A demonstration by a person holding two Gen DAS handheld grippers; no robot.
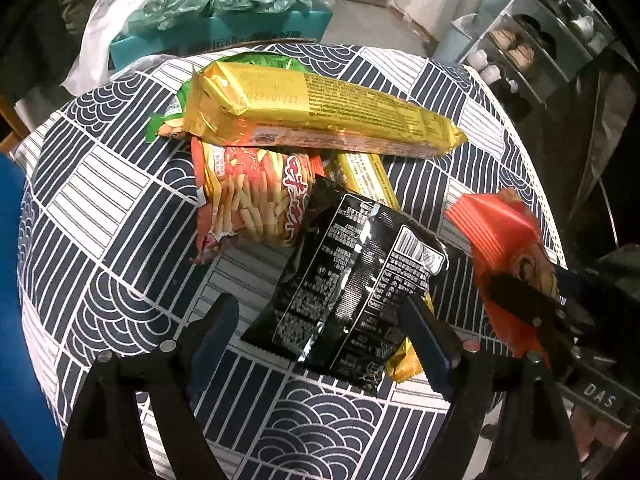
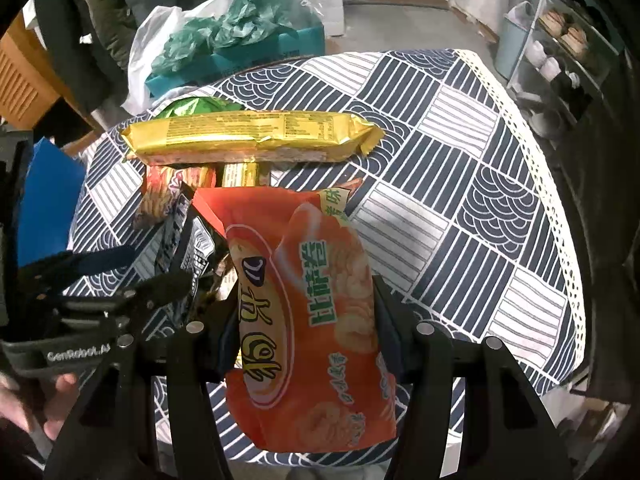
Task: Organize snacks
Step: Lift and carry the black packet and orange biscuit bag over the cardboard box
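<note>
1. Orange foil is what the right gripper (image 2: 306, 320) has hold of: its 2 fingers are closed against the sides of the orange snack bag (image 2: 308, 312), which it carries lifted above the tablecloth (image 2: 460, 184), just right of the pile.
2. The left gripper (image 1: 320, 328) stands wide open with nothing gripped; the black packet (image 1: 348, 280) lies between its fingers, resting flat on the cloth at the near edge of the pile.
3. Behind it sit the red chip bag (image 1: 252, 196) and, stacked across the top, the long gold biscuit pack (image 1: 320, 114), with a green packet (image 1: 176, 108) poking out beneath and a second gold pack (image 1: 366, 176) under the black one.
4. Handling, as a judgement: the bags look light, puffed and slick, with crushable contents. A gentle pinch across a sealed edge or a flat side should suit better than a squeeze at the middle. The gold pack looks stiffer and is best taken near its centre so it stays level.
5. The table is round, covered in a navy and white patterned cloth with a lace-like hem. The cloth is soft and may bunch if bags are dragged.
6. Around it: a teal box (image 2: 256, 60) with crumpled plastic, and a shoe rack (image 1: 560, 40) to the right.
</note>
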